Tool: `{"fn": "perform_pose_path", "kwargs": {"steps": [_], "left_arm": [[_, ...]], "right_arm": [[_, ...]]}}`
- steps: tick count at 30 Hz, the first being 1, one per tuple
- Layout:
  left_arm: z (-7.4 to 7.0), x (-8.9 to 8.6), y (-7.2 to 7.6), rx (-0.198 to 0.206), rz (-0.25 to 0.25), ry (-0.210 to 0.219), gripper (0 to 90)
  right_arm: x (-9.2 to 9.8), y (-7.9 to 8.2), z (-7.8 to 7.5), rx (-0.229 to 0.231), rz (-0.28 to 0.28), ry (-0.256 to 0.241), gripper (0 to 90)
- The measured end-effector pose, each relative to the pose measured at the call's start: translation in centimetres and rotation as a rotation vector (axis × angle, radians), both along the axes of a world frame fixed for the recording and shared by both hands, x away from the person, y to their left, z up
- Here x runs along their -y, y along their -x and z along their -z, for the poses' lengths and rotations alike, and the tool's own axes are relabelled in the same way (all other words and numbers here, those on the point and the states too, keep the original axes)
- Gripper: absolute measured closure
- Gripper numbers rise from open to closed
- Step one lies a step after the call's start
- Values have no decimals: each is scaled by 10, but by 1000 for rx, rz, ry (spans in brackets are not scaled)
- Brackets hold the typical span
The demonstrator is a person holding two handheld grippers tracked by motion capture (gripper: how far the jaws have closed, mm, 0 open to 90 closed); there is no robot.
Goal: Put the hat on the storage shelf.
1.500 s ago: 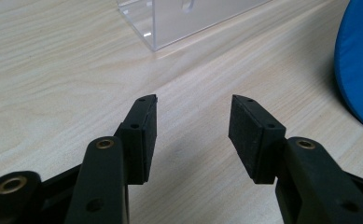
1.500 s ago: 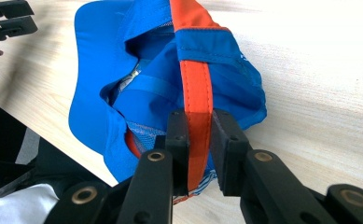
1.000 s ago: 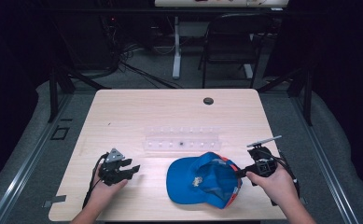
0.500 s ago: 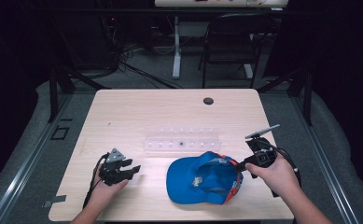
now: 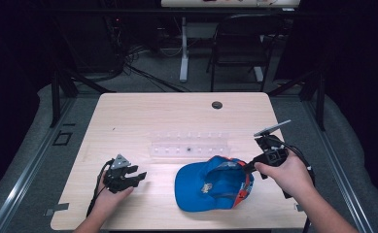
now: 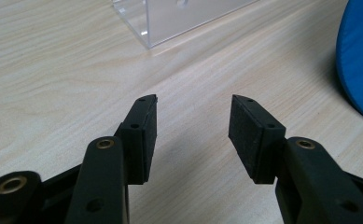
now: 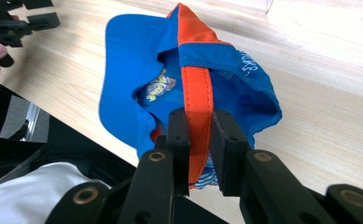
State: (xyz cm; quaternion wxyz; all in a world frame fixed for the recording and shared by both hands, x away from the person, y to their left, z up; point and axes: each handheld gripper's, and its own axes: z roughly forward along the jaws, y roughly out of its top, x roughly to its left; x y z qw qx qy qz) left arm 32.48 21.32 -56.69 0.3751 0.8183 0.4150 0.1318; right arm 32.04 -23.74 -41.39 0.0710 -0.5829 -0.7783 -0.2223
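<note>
Cap between right hand-held gripper jaws

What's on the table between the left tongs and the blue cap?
Nothing: in the high view, only bare tabletop separates the left tongs from the blue cap.

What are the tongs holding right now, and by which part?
Right tongs clamp the blue cap by its orange strap. Left tongs are open, holding nothing.

Left gripper: jaws parted, low over table | Right gripper: jaws clamped, hand raised.
</note>
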Motion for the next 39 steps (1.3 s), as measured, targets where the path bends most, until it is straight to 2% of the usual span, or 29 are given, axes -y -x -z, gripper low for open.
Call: {"fn": "perform_pose_path", "kwargs": {"steps": [4,5,9,10,17,23,25,33,34,39], "left_arm": [[0,0,0,-6,3,-5,525],[0,0,0,-6,4,-5,526],[0,1,0,-4,5,-6,526],[0,1,0,-5,5,-4,526],[0,1,0,-3,6,-6,526],[0,1,0,-2,6,-5,526],[0,1,0,-3,6,-6,526],[0,1,0,-3,5,-6,526],[0,1,0,-3,5,-6,526],[0,1,0,-2,6,-5,526]], "right_arm": [[-2,0,-6,7,15,-5,786],[-2,-1,-12,5,12,8,786],[-3,-2,-20,-3,5,17,785],[-5,-1,-22,4,19,18,786],[-5,-3,-33,-21,-1,-25,786],[-3,-6,-36,-51,32,-130,786],[-1,-7,-37,-65,16,-160,786],[-1,-8,-38,-95,39,-285,787],[0,-9,-38,-97,22,-299,787],[1,-10,-39,-110,31,-377,787]]}}
